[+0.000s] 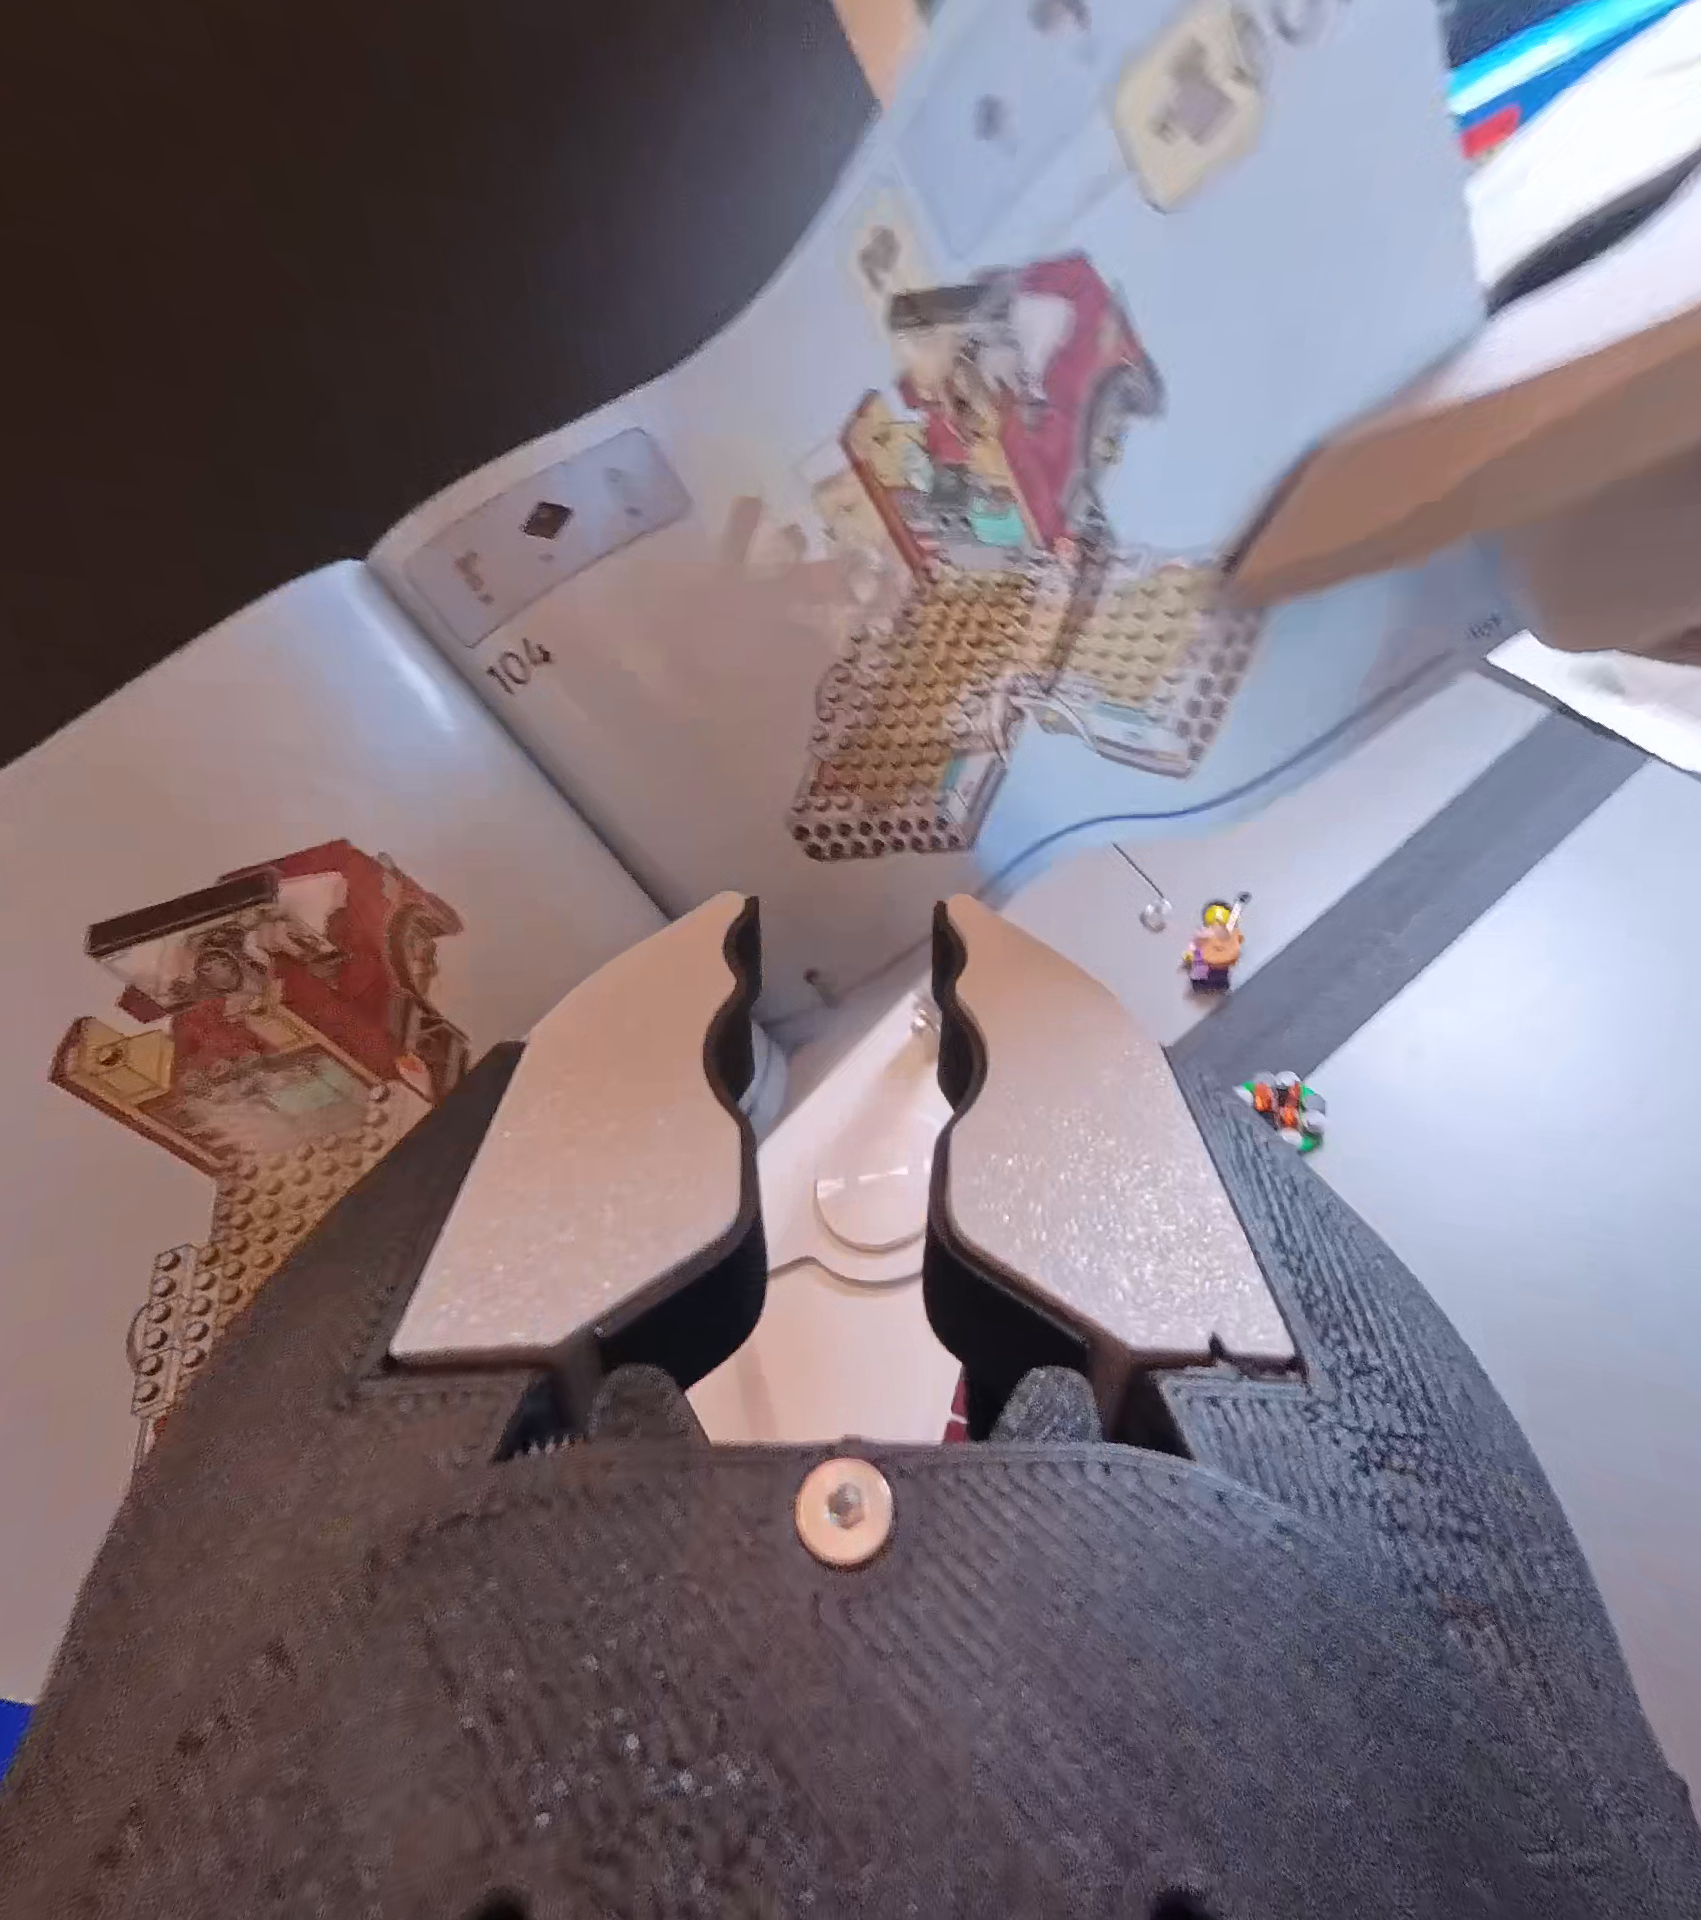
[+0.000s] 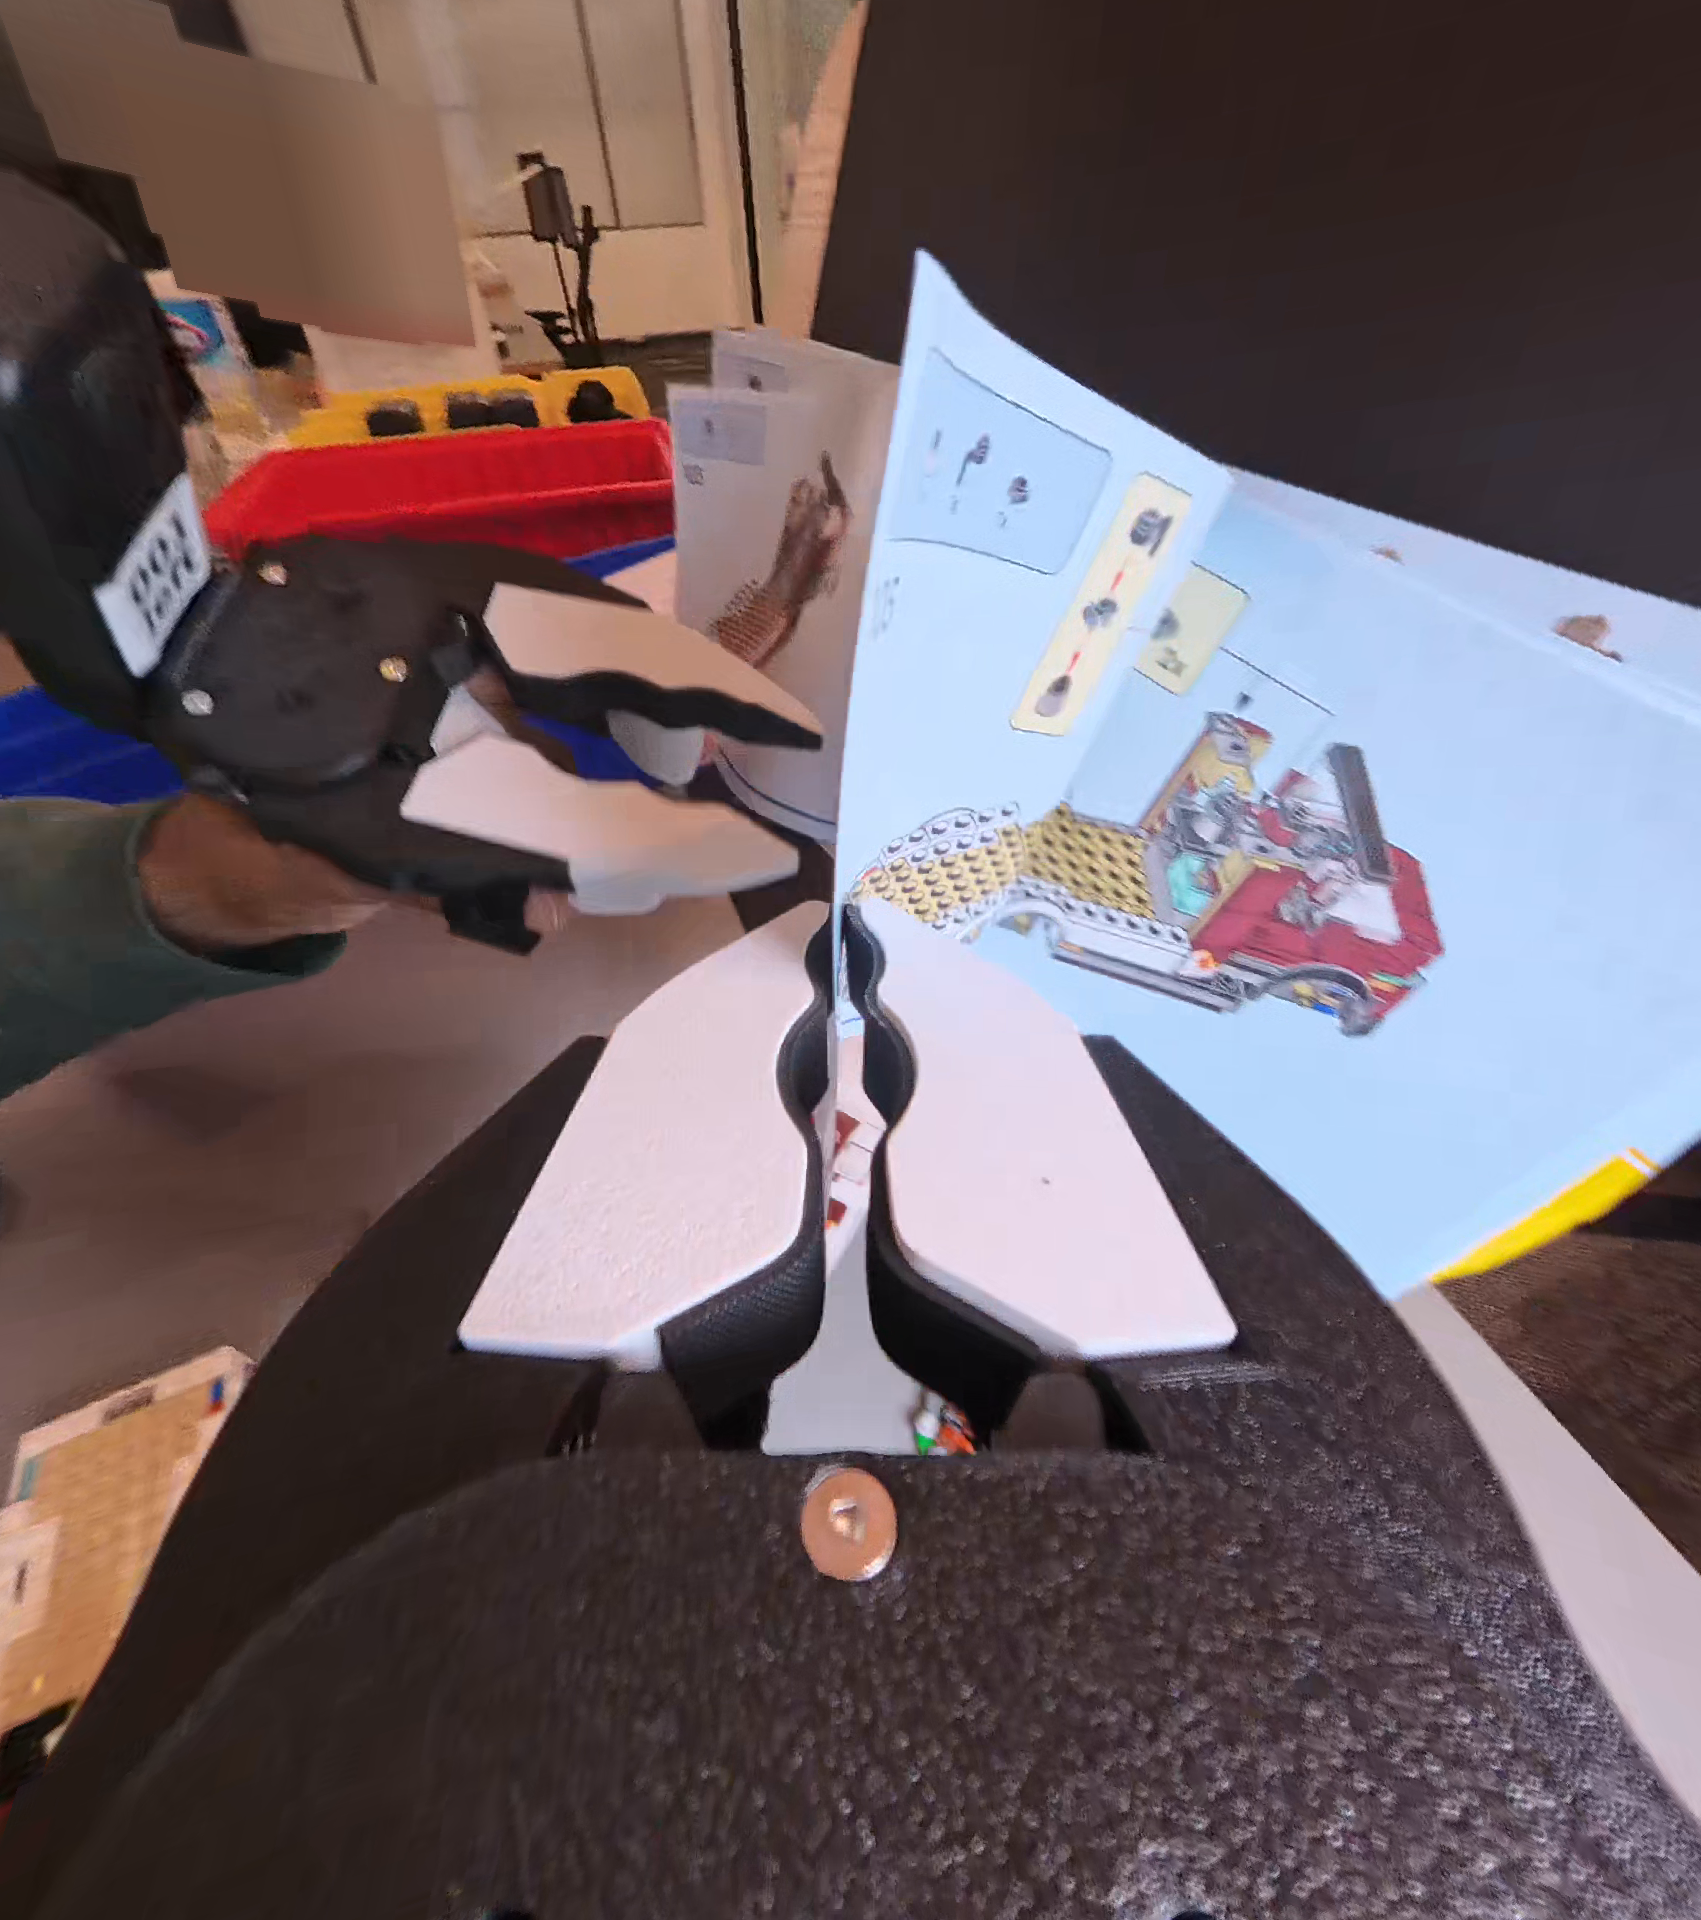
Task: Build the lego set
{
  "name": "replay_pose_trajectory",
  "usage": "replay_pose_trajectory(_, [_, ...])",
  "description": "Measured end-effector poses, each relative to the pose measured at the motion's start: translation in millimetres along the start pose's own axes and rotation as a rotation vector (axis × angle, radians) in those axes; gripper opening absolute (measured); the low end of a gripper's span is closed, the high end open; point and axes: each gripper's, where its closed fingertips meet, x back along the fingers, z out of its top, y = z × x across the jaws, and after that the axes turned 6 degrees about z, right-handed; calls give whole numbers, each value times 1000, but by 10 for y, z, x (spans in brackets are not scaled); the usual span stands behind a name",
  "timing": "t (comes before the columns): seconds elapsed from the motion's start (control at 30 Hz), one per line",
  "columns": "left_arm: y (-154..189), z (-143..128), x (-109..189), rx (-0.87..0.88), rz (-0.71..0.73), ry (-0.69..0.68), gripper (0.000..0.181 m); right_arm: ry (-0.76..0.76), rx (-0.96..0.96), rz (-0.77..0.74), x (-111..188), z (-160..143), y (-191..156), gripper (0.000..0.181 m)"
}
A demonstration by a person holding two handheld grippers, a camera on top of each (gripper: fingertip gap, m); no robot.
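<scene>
A: Where is the instruction booklet [image 2: 1293, 790]?

B: Open, with one pale blue page lifted upright in front of the right gripper [image 2: 841, 920]. Its lower edge runs down between the two white fingers [image 2: 680, 1164], which are pressed almost together on the paper, so that tool has the page pinched. The page shows a drawing of a red and tan truck.

A: And the left gripper [image 1: 844, 914]?

B: It hangs over the open booklet [image 1: 617, 644] with its fingers parted by a clear gap and nothing between them. In the right wrist view it shows at the left, held by a hand [image 2: 233, 873] in a dark green sleeve, its jaws spread and near the lifted page's edge.

A: Any lego pieces about?

B: A small minifigure [image 1: 1212, 951] stands on the grey table [image 1: 1552, 1195] just beyond the booklet's corner, and a little cluster of green, orange and black bricks [image 1: 1287, 1110] lies beside the left gripper's body. A tan studded build [image 2: 87, 1507] sits low at the left in the right wrist view, blurred.

A: Farther back?

B: A red bin [image 2: 472, 488] and a yellow bin [image 2: 503, 400], side by side behind the left gripper.
</scene>
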Motion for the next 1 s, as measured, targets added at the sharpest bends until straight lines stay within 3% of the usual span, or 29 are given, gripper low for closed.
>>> replay_pose_trajectory(0.2, [29,-355,-26,-42,0,-80,37,14,-36,125,-295,197,-316,0])
replay_pose_trajectory(0.4, [23,-337,-33,4,-40,-13,43,52,-44,187,-708,421,-500,0])
replay_pose_trajectory(0.57, [-140,-105,79,161,18,172,4,17,-32,196,-1028,476,-586,4])
replay_pose_trajectory(0.73, [-349,-179,100,350,63,194,0,54,-20,237,-894,534,-649,29])
replay_pose_trajectory(0.87, [-528,-309,105,506,75,196,0,126,-37,172,-592,420,-364,28])
replay_pose_trajectory(1.0, [-656,-422,106,610,88,184,1,35,38,-60,-634,135,35,18])
